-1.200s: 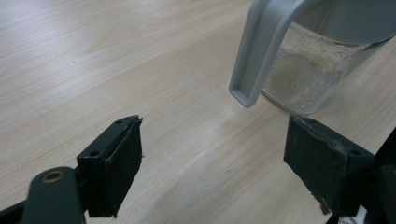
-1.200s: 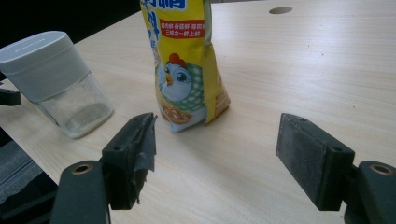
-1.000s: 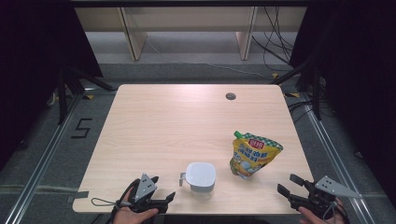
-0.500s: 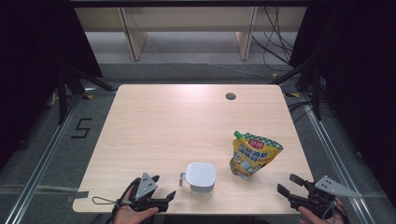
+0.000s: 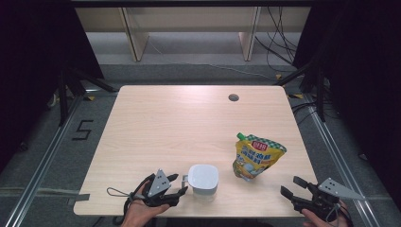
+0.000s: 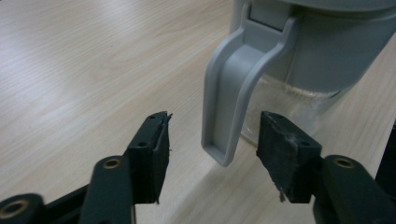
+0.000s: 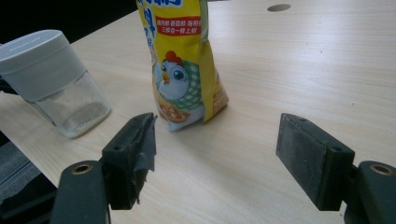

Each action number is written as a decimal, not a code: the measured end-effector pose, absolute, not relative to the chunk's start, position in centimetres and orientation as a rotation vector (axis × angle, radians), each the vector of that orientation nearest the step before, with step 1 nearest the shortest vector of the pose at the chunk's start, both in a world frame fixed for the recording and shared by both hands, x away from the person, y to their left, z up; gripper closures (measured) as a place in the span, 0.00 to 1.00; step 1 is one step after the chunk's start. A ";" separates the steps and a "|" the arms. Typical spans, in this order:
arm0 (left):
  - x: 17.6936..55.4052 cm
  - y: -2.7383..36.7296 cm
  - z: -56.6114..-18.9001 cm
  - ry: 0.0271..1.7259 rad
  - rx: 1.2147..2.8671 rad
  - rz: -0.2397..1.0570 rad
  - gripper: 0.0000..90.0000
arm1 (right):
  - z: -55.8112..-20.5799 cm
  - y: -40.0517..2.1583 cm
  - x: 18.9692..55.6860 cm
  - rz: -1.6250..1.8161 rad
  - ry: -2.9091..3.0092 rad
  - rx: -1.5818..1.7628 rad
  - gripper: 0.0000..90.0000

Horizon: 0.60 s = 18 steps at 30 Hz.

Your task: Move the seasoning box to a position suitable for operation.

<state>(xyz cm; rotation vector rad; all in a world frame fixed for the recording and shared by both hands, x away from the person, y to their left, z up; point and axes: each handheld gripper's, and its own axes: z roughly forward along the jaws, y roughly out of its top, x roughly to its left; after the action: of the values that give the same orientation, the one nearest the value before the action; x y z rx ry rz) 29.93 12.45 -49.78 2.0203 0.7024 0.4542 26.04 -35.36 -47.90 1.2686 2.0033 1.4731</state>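
A clear container (image 5: 203,178) with a grey lid and a grey handle (image 6: 233,84) stands near the table's front edge. My left gripper (image 5: 178,185) is just to its left. Its jaws have just been closing and stand on either side of the handle, with a small gap at each pad, so my left gripper (image 6: 215,126) is open. A yellow pouch (image 5: 255,158) printed with a cartoon chicken stands upright to the right of the container. My right gripper (image 5: 290,185) rests at the front right corner, open and holding nothing, and it faces the pouch (image 7: 184,60) and the container (image 7: 51,74).
The pale wooden table (image 5: 179,123) has a round cable hole (image 5: 233,97) at the back right. Dark floor with rails surrounds the table, and shelf legs stand beyond its far edge.
My left gripper has slid right toward the container, and its jaws have narrowed around the handle. The right gripper, the pouch and the container have stayed put.
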 end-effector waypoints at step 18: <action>30.3 11.9 -49.6 0.678 2.043 0.441 0.78 | -47.9 -35.2 26.0 1.489 2.010 1.280 0.33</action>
<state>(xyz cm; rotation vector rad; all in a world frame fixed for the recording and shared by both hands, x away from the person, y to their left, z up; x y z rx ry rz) 30.32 11.92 -49.55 2.0430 0.6779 0.4405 25.99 -35.24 -47.85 1.2796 2.0102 1.4886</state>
